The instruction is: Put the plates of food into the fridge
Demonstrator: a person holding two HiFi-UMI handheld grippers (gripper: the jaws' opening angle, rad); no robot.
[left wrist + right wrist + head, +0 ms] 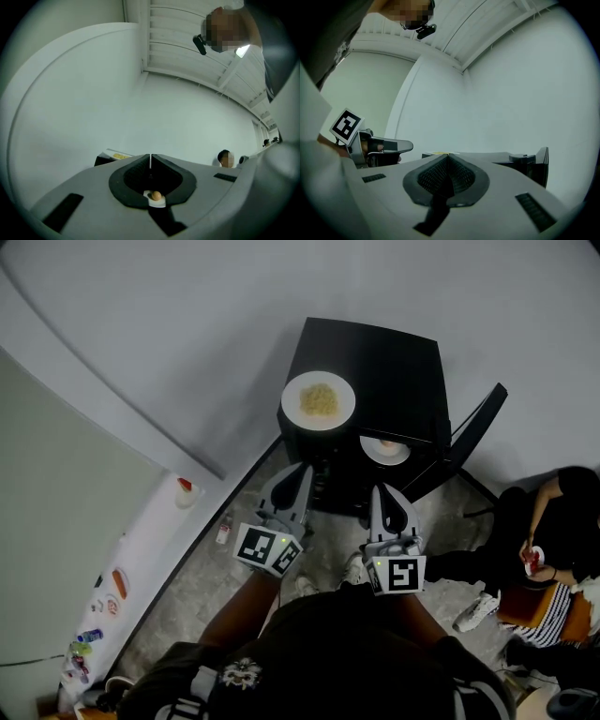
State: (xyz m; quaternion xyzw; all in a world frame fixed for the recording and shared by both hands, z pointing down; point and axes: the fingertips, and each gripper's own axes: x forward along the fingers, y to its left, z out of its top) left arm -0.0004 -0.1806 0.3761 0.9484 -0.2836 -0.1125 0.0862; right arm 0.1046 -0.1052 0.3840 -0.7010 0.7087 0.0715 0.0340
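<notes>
A white plate of yellow food [319,400] sits on top of a black stand [394,371]. A second white plate [385,450] with something orange on it lies lower, at the stand's front right. My left gripper [301,472] is shut and empty, just short of the stand's front edge below the first plate. My right gripper [381,493] is also shut and empty, just below the second plate. In the left gripper view the shut jaws [150,156] point at the wall, with the plate's edge [116,155] at their left. In the right gripper view the shut tips [448,154] line up with the stand [520,159].
The white fridge door [131,568], dotted with magnets, stands at the left. A seated person [553,540] is at the right, beside the stand's black side panel [473,432]. Grey speckled floor [202,587] lies between the fridge and the stand. A pale wall fills the back.
</notes>
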